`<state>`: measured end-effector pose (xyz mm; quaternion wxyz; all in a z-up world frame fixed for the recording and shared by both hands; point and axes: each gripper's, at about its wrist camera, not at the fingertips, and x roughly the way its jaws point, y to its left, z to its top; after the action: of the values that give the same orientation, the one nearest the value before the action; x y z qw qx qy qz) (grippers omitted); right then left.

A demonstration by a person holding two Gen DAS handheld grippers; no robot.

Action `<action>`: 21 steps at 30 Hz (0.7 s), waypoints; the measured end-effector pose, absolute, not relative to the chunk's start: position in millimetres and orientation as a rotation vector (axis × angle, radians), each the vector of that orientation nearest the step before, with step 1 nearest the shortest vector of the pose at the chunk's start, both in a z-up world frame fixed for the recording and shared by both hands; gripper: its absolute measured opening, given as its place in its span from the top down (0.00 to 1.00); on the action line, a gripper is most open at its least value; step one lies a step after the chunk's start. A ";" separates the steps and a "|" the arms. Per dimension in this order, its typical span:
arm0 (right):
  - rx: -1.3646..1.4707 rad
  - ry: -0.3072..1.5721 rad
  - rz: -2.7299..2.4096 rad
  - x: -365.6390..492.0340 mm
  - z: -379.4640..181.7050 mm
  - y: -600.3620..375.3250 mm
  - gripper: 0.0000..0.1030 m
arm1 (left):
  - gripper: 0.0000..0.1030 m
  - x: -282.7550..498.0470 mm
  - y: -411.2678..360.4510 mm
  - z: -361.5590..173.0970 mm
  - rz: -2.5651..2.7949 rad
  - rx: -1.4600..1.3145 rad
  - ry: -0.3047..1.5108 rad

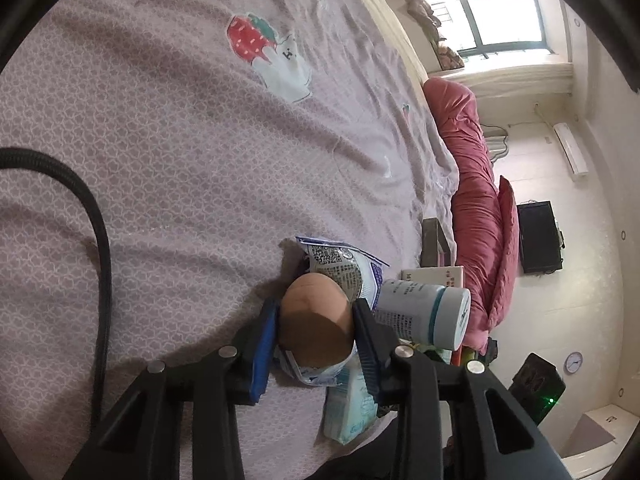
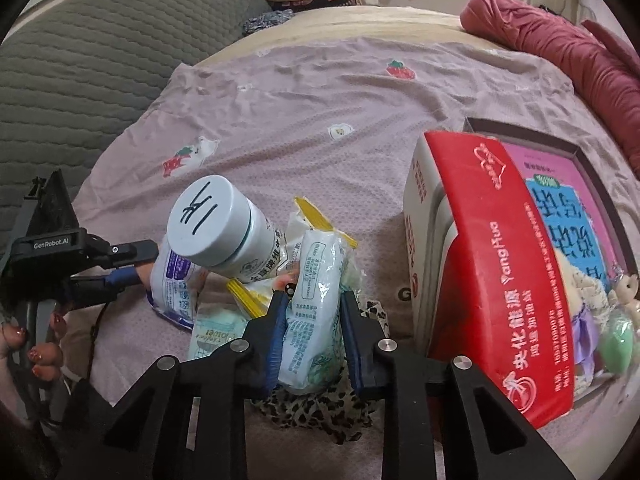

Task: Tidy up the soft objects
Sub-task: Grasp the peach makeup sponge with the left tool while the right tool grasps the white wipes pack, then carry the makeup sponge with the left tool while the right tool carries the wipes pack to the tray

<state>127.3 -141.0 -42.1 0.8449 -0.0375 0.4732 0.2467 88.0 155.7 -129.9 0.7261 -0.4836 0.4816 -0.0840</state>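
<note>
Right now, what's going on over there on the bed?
A person is sorting a pile of items on the pink bedsheet, one handheld gripper in each hand. The left gripper is closed on a brown bun-like soft thing lying on a blue-and-white printed packet. The right gripper is closed on a white and green tissue pack over a leopard-print cloth. A white bottle leans across the pile, beside a red carton propped against an open box.

Leopard-print cloth [image 2: 320, 408] mostly under the tissue pack [image 2: 316, 320]; red carton's [image 2: 492, 280] small print illegible.
</note>
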 end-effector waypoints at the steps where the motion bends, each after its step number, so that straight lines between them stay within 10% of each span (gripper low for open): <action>1: -0.082 0.992 0.522 126.6 -40.3 -141.4 0.75 | 0.65 88.0 155.2 -128.2 -0.190 -1.064 1.058; 21: 0.009 0.834 0.568 109.9 13.3 -178.3 0.79 | 0.65 74.4 141.6 -45.7 -0.234 -0.986 0.910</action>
<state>109.9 -178.3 13.3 0.8755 0.0044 0.3993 0.2721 74.4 141.6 -45.7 0.7768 -0.4559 0.4206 -0.1083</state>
